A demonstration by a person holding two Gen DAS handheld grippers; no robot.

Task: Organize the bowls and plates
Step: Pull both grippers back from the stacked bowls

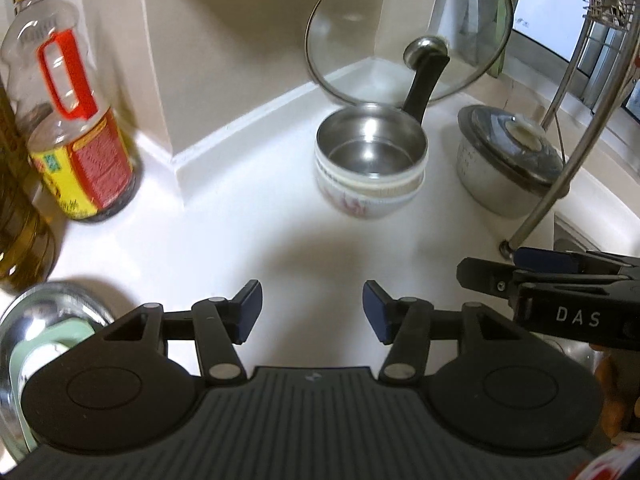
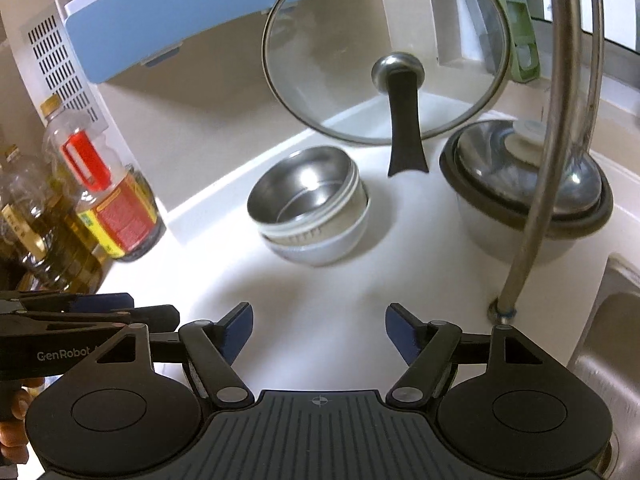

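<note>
Gleaming white counter (image 1: 248,232), beige corner walls (image 1: 224,40), stacked bowls (image 1: 370,168) resting there.

Both black plastic tongs (image 1: 312,312) (image 2: 319,332) carry dark blue pads, silver pivot screws, round side discs and a ribbed grey base; white lettering marks their sides.
</note>
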